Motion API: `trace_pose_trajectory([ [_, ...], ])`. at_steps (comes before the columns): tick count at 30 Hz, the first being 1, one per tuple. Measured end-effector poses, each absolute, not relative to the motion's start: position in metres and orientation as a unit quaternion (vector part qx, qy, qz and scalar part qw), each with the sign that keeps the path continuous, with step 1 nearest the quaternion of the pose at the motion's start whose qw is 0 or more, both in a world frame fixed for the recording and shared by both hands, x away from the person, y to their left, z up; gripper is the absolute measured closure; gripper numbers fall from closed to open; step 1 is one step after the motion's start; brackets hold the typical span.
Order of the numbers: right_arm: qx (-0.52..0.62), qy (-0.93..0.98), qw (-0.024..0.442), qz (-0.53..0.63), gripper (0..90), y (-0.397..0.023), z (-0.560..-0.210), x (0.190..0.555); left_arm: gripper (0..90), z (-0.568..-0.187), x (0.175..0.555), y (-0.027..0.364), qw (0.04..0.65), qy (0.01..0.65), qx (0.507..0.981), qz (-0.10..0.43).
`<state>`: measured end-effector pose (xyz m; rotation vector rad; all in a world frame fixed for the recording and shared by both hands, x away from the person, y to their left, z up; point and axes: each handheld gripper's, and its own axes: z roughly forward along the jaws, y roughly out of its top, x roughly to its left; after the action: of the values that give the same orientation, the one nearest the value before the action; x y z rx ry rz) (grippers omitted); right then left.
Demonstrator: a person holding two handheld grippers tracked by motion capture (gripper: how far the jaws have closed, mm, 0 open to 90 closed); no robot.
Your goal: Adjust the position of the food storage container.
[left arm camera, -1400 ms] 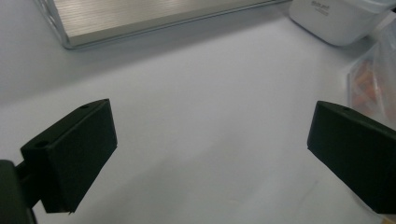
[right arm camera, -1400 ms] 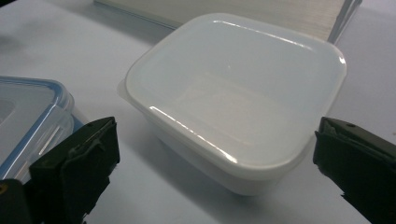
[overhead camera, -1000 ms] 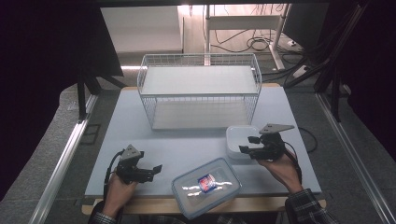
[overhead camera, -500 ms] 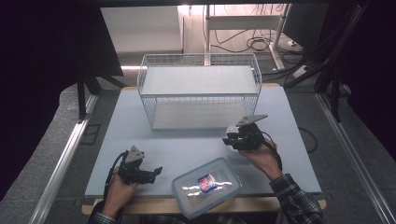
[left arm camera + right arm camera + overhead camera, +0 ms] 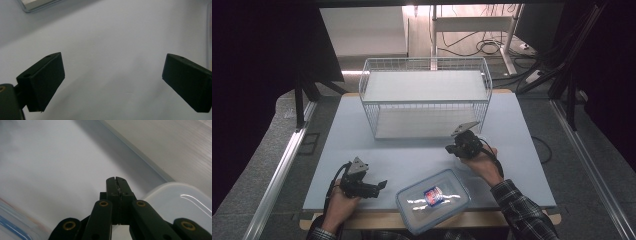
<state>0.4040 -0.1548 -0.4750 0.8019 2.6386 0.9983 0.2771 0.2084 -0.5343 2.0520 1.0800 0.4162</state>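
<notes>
My right gripper (image 5: 453,148) is right of the table's middle, just in front of the white wire basket (image 5: 424,95). Its jaws have just been closing. In the right gripper view they (image 5: 116,180) are pressed together with nothing visible between them, beside the rim of a white translucent container (image 5: 180,200). My left gripper (image 5: 379,186) rests at the front left. The left gripper view shows it (image 5: 112,82) wide open over bare table. A clear lidded box (image 5: 434,200) with a blue and red label lies at the front edge between the hands.
The pale table (image 5: 412,155) has free room between basket and hands. The basket holds a white shelf board. Metal rails run along both sides of the table. A corner of a clear object (image 5: 37,3) sits far ahead of the left jaws.
The right hand has moved left and toward the basket, over the white container, and its jaws have closed. The left hand has stayed where it was.
</notes>
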Motion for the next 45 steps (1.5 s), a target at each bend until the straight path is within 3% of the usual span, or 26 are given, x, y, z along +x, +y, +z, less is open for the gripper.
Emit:
trace_pose_trajectory([
  [35, 0.395, 0.842, 0.147, 0.336, 89.8, -0.265, -0.473, 0.402, 6.7, -0.531, 0.276, 0.206, 0.408, 0.416, 0.804, 0.118],
  [40, 0.412, 0.831, 0.158, 0.338, 89.8, -0.279, -0.473, 0.405, 10.0, -0.530, 0.274, 0.202, 0.399, 0.409, 0.811, 0.123],
  [45, 0.415, 0.822, 0.161, 0.354, 89.6, -0.283, -0.468, 0.401, 19.1, -0.525, 0.269, 0.200, 0.392, 0.405, 0.817, 0.121],
])
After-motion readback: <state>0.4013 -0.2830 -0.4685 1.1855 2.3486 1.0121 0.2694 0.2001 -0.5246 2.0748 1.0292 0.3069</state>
